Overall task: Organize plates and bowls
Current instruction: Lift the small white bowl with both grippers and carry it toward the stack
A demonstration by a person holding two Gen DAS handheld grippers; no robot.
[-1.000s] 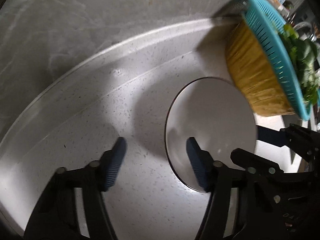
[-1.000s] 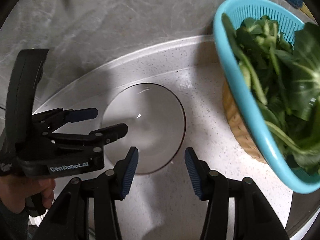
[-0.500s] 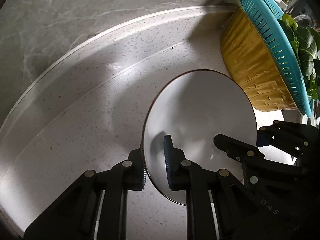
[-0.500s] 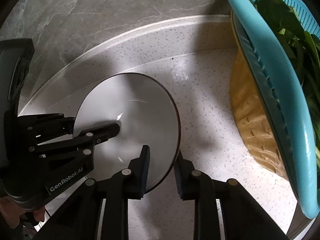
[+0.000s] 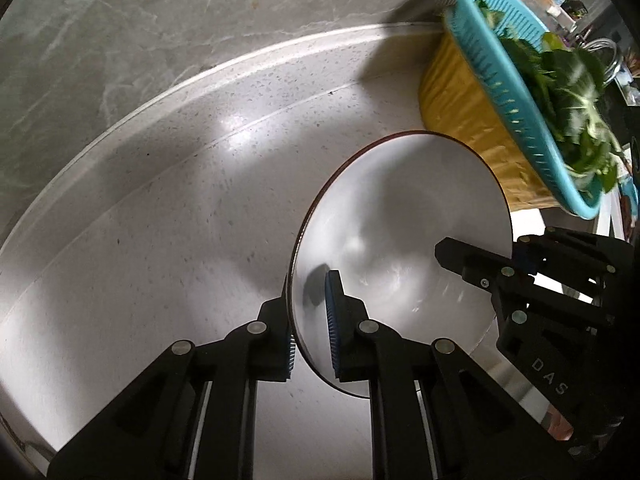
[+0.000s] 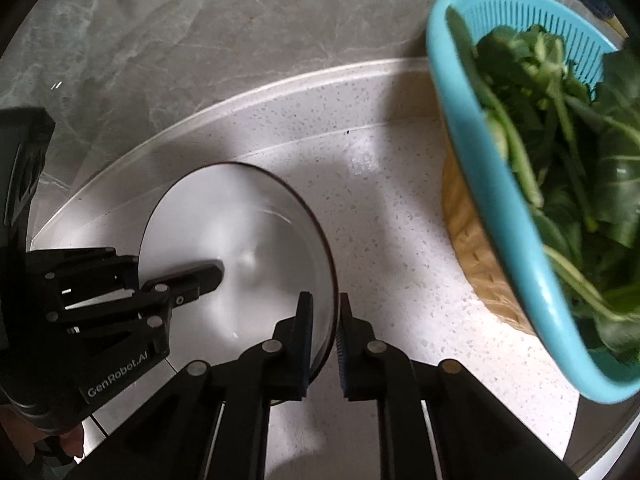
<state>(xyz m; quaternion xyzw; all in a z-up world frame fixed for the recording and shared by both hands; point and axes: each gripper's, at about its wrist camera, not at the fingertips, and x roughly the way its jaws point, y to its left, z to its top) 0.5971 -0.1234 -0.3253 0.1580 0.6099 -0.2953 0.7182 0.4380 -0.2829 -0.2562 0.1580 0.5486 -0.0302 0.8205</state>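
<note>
Left wrist view: left gripper (image 5: pixel 310 330) fingers clamp the bowl (image 5: pixel 400 248) rim; right gripper (image 6: pixel 324 336) fingers pinch its opposite rim. Bowl sits over the tabletop (image 5: pixel 160 240), beside a basket (image 6: pixel 500 216) of greens.

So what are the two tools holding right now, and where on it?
Both hold the white bowl by its rim: the left tool on one side, the right tool on the opposite side.

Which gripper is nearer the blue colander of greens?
Right. The right gripper clamps the white bowl rim on the side facing the blue colander; the left gripper clamps the opposite rim, farther off.
</note>
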